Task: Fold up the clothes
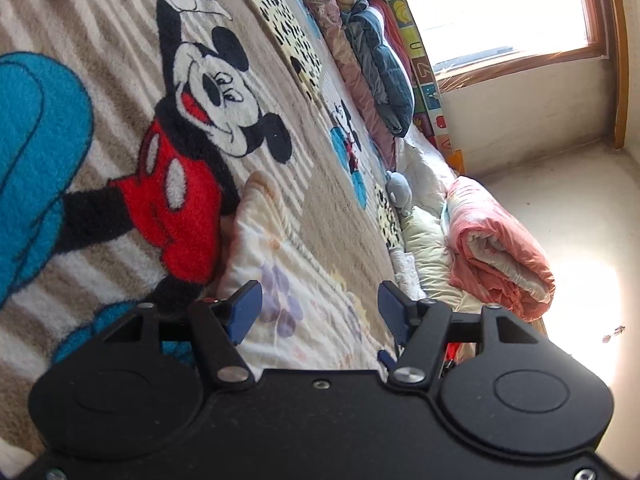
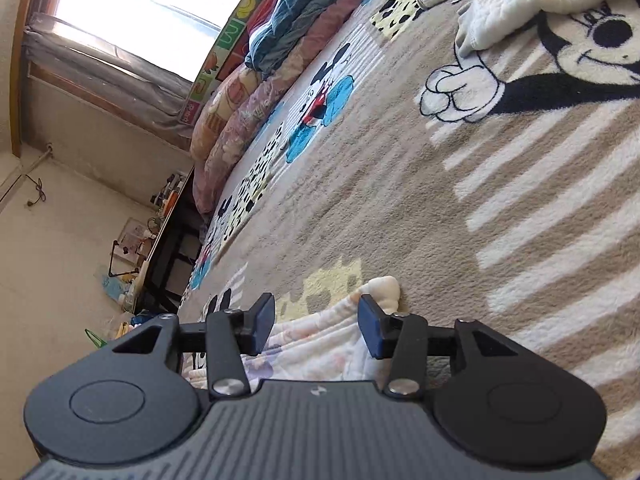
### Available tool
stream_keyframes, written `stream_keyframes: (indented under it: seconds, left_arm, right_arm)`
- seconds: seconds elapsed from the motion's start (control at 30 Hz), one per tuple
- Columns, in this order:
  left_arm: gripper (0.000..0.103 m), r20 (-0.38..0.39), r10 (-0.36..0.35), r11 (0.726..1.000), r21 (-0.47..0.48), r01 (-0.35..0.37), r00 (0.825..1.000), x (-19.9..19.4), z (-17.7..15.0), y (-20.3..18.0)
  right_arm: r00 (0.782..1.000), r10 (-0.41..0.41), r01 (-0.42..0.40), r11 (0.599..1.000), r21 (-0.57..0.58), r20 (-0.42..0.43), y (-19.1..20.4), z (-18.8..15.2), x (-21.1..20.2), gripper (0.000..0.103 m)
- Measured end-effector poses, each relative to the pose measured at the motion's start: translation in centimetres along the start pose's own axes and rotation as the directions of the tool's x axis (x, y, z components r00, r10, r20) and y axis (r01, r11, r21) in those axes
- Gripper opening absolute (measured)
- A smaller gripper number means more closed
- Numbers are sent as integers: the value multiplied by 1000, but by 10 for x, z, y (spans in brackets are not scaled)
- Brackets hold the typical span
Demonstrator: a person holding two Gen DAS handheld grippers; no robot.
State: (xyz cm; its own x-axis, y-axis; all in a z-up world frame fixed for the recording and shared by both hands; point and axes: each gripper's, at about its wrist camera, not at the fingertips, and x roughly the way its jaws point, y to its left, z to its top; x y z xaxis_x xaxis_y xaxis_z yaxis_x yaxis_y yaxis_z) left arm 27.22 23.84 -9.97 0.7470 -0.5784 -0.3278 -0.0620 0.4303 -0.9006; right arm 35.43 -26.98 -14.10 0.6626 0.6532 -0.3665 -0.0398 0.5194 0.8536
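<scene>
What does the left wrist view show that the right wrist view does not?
Only the left wrist view shows the rolled pink quilt at the bed's edge and a small grey plush toy. Only the right wrist view shows the cluttered dark desk by the wall and a white quilted garment lying on the blanket. Both show the cartoon-mouse blanket, the window, the dark blue bundle, and the pale printed garment lying between open fingers of the left gripper and right gripper.

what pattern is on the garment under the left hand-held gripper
Cream cloth with pale purple paw prints and faint pastel motifs; the left wrist view shows it best.
</scene>
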Motion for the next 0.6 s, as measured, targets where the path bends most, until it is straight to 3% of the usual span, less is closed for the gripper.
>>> stream_keyframes:
  seconds: [0.13, 0.2, 0.27, 0.3, 0.37, 0.43, 0.5, 0.57, 0.6]
  left_arm:
    - [64, 31, -46, 999, -1, 46, 998, 12, 19, -2]
    - [65, 38, -16, 1000, -21, 17, 999, 24, 31, 5]
    - [64, 12, 75, 996, -53, -74, 997, 41, 40, 18]
    - [62, 7, 85, 995, -53, -84, 996, 44, 41, 22]
    - [62, 2, 97, 994, -41, -97, 995, 46, 41, 22]
    - [64, 8, 84, 996, -2, -84, 996, 42, 39, 11]
    - [64, 26, 51, 999, 9, -51, 998, 38, 38, 6]
    - [65, 48, 35, 999, 2, -35, 998, 36, 39, 5]
    - [67, 56, 44, 999, -8, -44, 997, 37, 40, 6]
  right_arm:
    - [1000, 3, -2, 1000, -8, 11, -2, 3, 3, 47]
    - [1000, -2, 2, 1000, 9, -7, -9, 3, 9, 46]
    - [1000, -23, 23, 1000, 15, -15, -12, 3, 12, 32]
    - [999, -33, 33, 999, 19, -20, -13, 3, 13, 30]
    - [998, -56, 57, 998, 19, -27, -16, 3, 13, 14]
    - [997, -66, 66, 997, 24, -27, -20, 2, 11, 7]
    - [999, -51, 52, 998, 28, -13, -18, 1, 8, 12]
    - [1000, -15, 14, 1000, 14, 17, -12, 1, 1, 36]
    - [999, -5, 4, 1000, 9, 34, -10, 1, -1, 39]
